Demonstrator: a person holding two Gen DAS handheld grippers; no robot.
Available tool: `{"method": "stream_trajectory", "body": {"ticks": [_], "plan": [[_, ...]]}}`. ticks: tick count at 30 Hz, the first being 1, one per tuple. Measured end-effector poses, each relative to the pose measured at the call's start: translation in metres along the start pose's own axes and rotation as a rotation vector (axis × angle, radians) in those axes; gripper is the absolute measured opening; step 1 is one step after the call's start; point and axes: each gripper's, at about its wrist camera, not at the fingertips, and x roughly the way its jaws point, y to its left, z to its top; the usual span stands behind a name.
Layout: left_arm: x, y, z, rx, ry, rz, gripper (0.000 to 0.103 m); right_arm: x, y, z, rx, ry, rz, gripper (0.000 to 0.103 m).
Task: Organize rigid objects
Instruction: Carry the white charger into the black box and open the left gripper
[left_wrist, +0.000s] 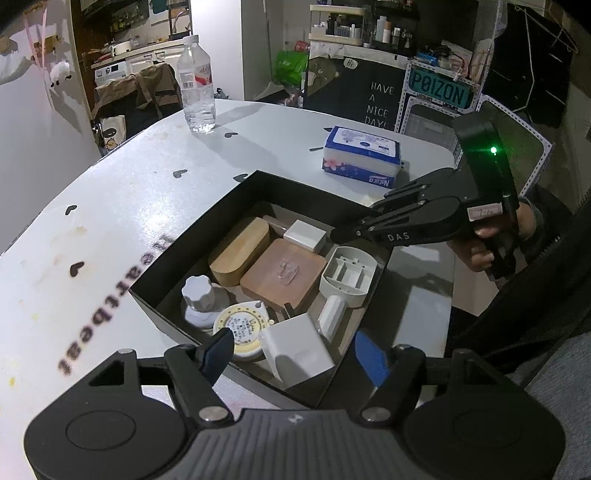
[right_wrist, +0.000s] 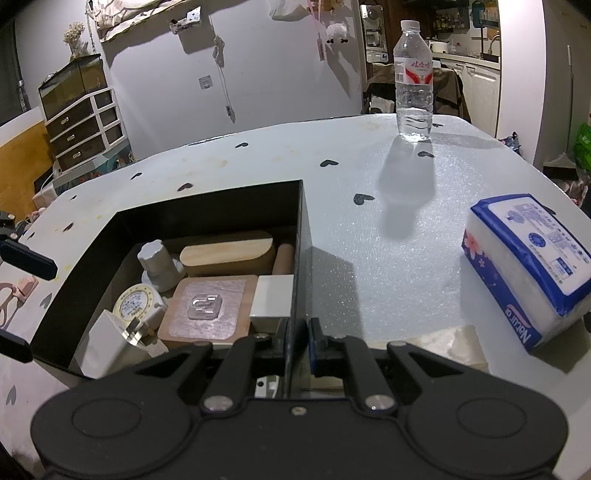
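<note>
- Black box (left_wrist: 207, 206) on white counter (left_wrist: 110, 229), packed with rigid objects.
- Inside box: wooden oval case (left_wrist: 240, 251) at far side, brown square block (left_wrist: 282, 275) with clear hook at centre, round yellow-rimmed tape (left_wrist: 242, 326) and grey knob (left_wrist: 199, 295) at left wall.
- White charger (left_wrist: 299, 349) at box's near corner, lying free between spread fingers of left gripper (left_wrist: 295, 354), no contact seen.
- Right gripper (right_wrist: 297, 339) pinching box's right wall, fingers (right_wrist: 317, 341) pressed together on the thin panel, one each side.
- Tissue pack (right_wrist: 524, 266) right of box, apart from it.
- Water bottle (right_wrist: 413, 85) upright, well beyond box.
</note>
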Motion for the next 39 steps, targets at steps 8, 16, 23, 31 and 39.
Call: {"method": "stream_trajectory", "body": {"ticks": [8,16,23,31,39], "plan": [[0.004,-0.002,0.010,-0.017,-0.037,-0.018,0.066,0.000,0.001,0.000,-0.001,0.000,-0.001,0.010],[0.038,0.000,0.030,0.078,0.038,0.078,0.025,0.001,0.000,0.000,-0.003,0.000,-0.003,0.010],[0.076,0.004,0.035,0.153,0.165,0.090,0.023,0.001,-0.002,-0.001,0.001,0.000,0.004,0.010],[0.080,-0.009,0.024,0.285,0.230,0.122,0.000,0.001,-0.004,-0.001,0.004,0.000,0.015,0.010],[0.071,-0.008,0.010,0.311,0.276,0.127,0.001,0.003,-0.004,-0.001,0.011,-0.001,0.019,0.010]]}}
